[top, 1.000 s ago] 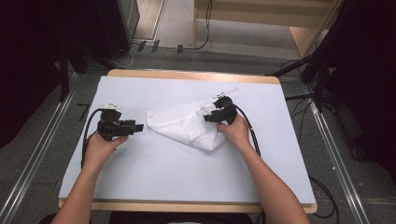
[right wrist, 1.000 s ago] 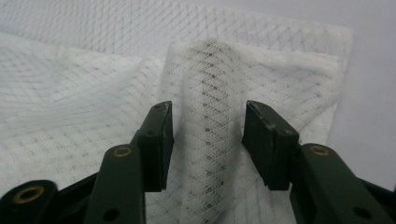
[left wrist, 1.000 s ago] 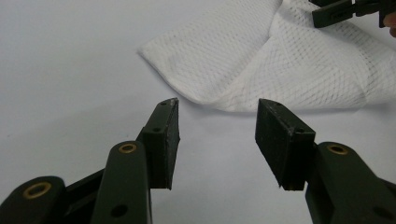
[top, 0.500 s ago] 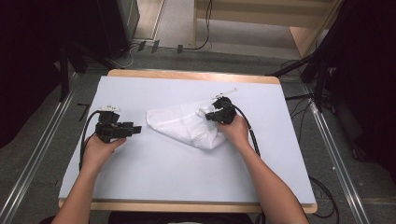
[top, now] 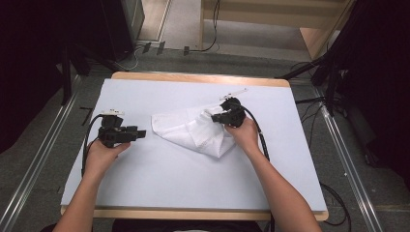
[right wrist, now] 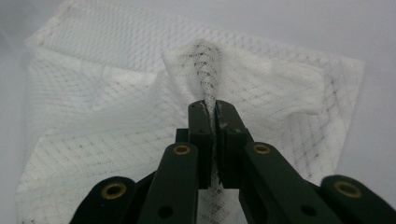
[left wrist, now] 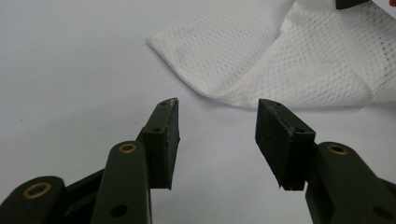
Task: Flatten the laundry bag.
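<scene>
Right gripper (right wrist: 211,109) in my right hand has just been closing and now pinches a raised fold of the white mesh cloth (top: 191,130), fabric bunched between the pads; in the high view it sits at the cloth's far right corner. Left gripper (left wrist: 217,121) in my left hand rests on the pale table cover (top: 159,188), jaws apart with nothing between them, pointing at the cloth's near edge, just short of it. Cloth lies crumpled mid-table, between the two hands.

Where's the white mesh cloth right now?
High view: the white mesh cloth lies mid-table, a fold pinched in the right gripper, with the open left gripper just short of it.
</scene>
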